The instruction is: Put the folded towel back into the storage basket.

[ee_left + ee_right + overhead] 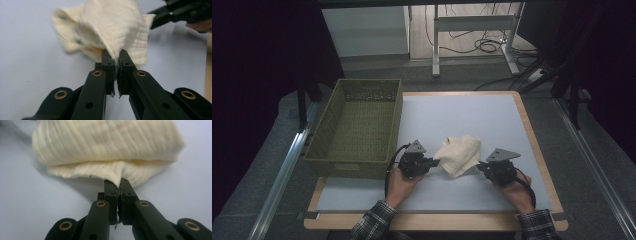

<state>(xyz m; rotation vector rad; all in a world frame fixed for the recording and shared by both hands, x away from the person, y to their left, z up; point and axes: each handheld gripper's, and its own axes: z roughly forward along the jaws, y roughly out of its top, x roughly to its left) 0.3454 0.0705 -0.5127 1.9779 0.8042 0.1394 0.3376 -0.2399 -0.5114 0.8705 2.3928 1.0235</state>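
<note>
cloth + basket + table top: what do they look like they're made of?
Cloth: soft cream woven fabric, probably cotton gauze; fine ribbed weave, limp folds. Both the left gripper and the right gripper pinch its edges.
Basket: olive-green, woven-looking, perhaps plastic or paper cord; the mesh walls have a matte finish.
Table: smooth matte pale grey-white sheet with a light wood-look rim, possibly laminate.

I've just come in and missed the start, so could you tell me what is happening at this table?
A person is working a cream cloth with a pair of hand-held tongs. The left tongs are shut on the cloth's left edge, and the right tongs are shut on its right edge. The cloth is bunched in a loose heap on the white table between them. A green woven basket stands to the left with nothing in it.
</note>
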